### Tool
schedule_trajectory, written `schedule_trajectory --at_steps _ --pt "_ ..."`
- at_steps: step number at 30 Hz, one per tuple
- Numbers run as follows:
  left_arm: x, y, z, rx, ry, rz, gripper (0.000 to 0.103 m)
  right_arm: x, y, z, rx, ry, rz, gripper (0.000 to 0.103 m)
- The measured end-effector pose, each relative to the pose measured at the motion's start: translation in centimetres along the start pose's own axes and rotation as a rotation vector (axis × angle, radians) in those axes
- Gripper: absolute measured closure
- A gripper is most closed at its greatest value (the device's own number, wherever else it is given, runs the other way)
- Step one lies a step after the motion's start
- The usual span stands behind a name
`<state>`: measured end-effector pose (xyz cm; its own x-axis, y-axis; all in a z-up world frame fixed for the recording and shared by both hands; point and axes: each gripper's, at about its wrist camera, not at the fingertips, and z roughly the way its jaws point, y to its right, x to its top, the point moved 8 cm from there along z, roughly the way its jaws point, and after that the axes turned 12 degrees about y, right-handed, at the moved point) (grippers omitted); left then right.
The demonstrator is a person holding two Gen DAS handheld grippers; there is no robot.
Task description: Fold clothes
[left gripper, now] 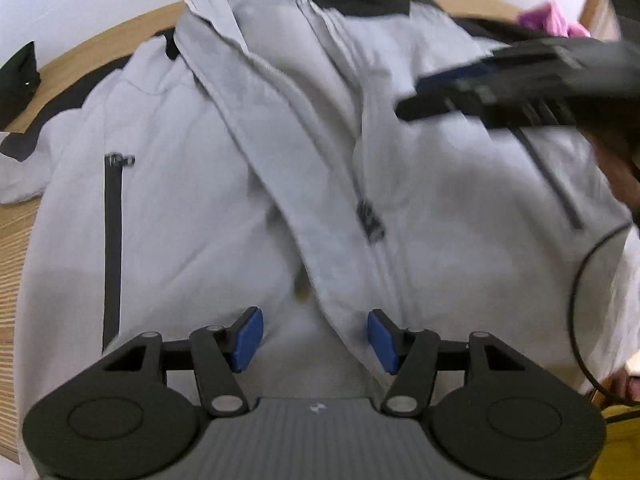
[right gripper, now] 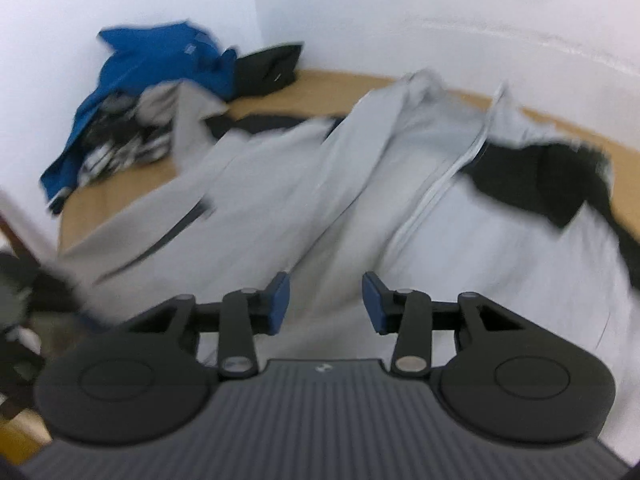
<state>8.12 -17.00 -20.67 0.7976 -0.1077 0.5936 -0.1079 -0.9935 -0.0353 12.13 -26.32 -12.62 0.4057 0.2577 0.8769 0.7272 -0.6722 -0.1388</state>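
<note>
Folding not yet begun: light grey zip-front fabric jacket (left gripper: 200,208) lies spread beneath both released, empty grippers (left gripper: 316,338) (right gripper: 325,304).

Grey jacket (right gripper: 360,208) — right claw (right gripper: 325,304) parted.

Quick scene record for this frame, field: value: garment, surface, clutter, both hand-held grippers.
garment: light grey zip jacket with black shoulder panels, spread front-up, zipper partly open
surface: wooden table against a white wall
clutter: blue garment heaped on patterned clothes at the far corner; pink cloth at the table's other end
left hand-held gripper: jaws apart, over the jacket's lower front, nothing between the pads
right hand-held gripper: jaws apart, above the jacket, nothing gripped; blurred
fold status: not yet started
</note>
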Motion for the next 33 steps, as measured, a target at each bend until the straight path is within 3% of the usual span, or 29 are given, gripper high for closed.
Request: schedule_trajectory --at_steps 6,10,16,21,25,29,33 --pt "-0.9 -0.8 -0.2 -0.054 0.026 -0.002 0.042 -4.6 -7.3 -1.7 -0.033 -0.032 -0.213 0.067" --pt "-1.2 -0.5 -0.5 -0.062 0.047 0.034 0.041 -5.8 -9.8 -1.0 -0.043 -0.064 -0.319 0.067" --pt "-1.3 -0.6 -0.5 -0.077 0.062 0.063 0.041 -6.4 -10.0 1.2 -0.124 -0.086 -0.402 0.068" --pt "-1.5 -1.0 -0.6 -0.086 0.071 0.069 0.040 -5.5 -10.5 1.4 -0.162 -0.043 -0.413 0.068" --pt "-1.6 -1.2 -0.6 -0.094 0.073 0.061 0.040 -4.9 -10.5 0.3 -0.249 0.020 -0.499 0.068" --pt "-1.6 -1.2 -0.7 -0.096 0.073 0.056 0.040 -5.1 -9.2 0.1 -0.253 -0.024 -0.486 0.068" --pt "-1.6 -1.1 -0.7 -0.097 0.073 0.051 0.040 -6.0 -9.8 -0.6 -0.183 -0.063 -0.523 0.068"
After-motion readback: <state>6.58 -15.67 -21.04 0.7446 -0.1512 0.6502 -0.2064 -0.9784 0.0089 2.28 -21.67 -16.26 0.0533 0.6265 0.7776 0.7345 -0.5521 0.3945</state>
